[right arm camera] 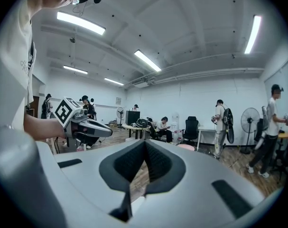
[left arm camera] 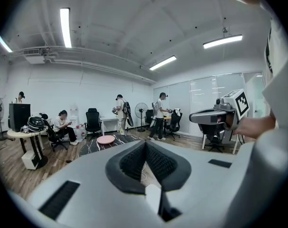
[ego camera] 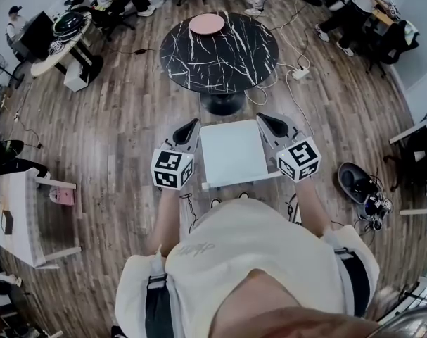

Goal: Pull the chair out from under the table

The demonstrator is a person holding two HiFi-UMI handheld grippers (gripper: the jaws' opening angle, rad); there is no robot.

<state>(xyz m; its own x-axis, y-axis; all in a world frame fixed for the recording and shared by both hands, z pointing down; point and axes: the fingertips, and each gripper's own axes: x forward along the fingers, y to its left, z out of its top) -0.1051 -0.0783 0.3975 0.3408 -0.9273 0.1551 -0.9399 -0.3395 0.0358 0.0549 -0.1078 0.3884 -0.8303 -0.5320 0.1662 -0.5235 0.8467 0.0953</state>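
A white square-topped chair (ego camera: 231, 153) stands on the wood floor between me and the round black marble table (ego camera: 220, 51), just in front of the table's pedestal. A pink plate (ego camera: 207, 24) lies on the table's far side. My left gripper (ego camera: 192, 125) hovers beside the chair's left edge and my right gripper (ego camera: 262, 118) beside its right edge. Both point toward the table and touch nothing. In the left gripper view the jaws (left arm camera: 144, 144) are shut and empty, with the right gripper (left arm camera: 219, 115) off to the side. The right gripper view shows its jaws (right arm camera: 144, 144) shut and empty too.
Cables and a power strip (ego camera: 301, 72) lie on the floor right of the table. A white shelf unit (ego camera: 30, 217) stands at the left and a dark helmet-like object (ego camera: 354, 182) at the right. People sit and stand at desks along the room's far side (left arm camera: 63, 125).
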